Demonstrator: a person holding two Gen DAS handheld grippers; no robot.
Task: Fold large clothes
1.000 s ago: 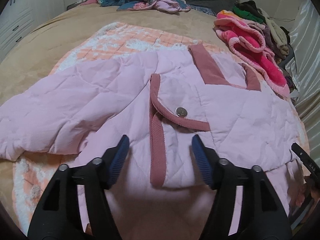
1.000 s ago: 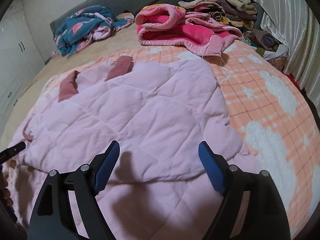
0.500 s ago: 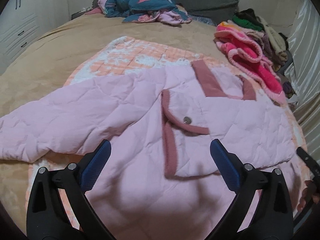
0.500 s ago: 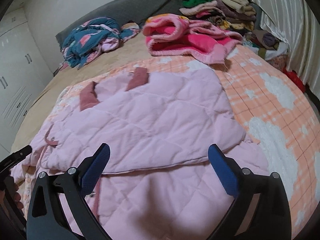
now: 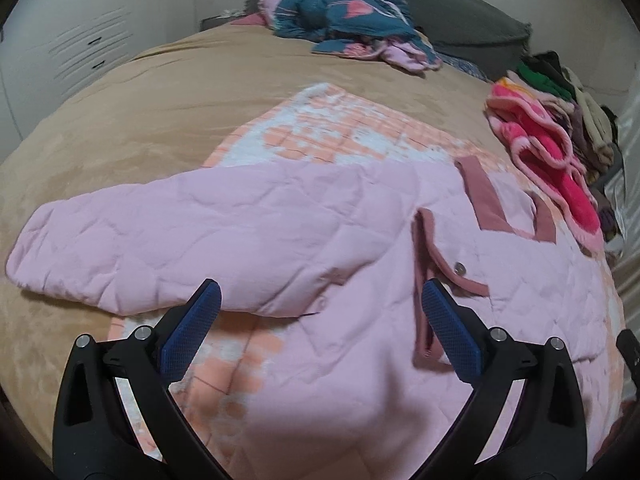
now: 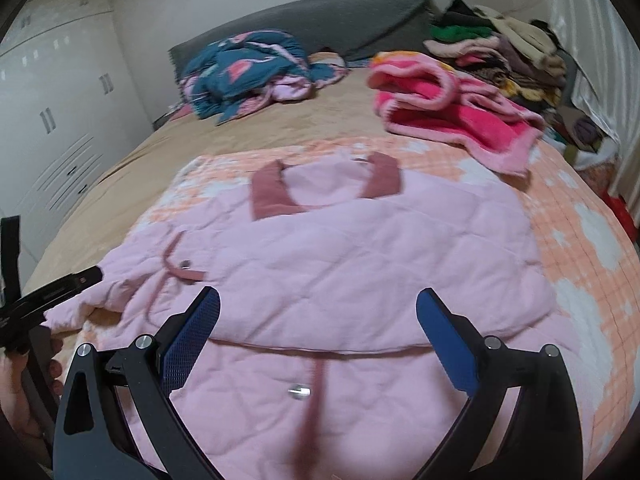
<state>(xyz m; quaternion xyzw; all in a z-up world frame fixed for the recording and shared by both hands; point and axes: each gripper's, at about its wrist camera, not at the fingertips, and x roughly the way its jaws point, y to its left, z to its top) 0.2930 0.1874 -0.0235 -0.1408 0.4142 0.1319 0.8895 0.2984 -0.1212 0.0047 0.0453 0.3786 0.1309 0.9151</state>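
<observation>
Nearest: left gripper (image 5: 320,334) and right gripper (image 6: 318,334), blue pads spread wide and holding nothing, jaws just opened further, only air between them, raised clear of the cloth, probably to look the fold over. Below and beyond: pink quilted jacket (image 6: 360,248) flat on the orange checked blanket (image 6: 592,248), right side already turned in over the body, so its edge crosses the front. Left sleeve (image 5: 172,236) still stretched out onto the tan bedspread (image 5: 160,120), likely the next part to fold. Farther: bright pink fleece (image 6: 452,116), blue patterned bundle (image 6: 248,68), stacked clothes (image 6: 496,48) pushed aside, leaving working room.
</observation>
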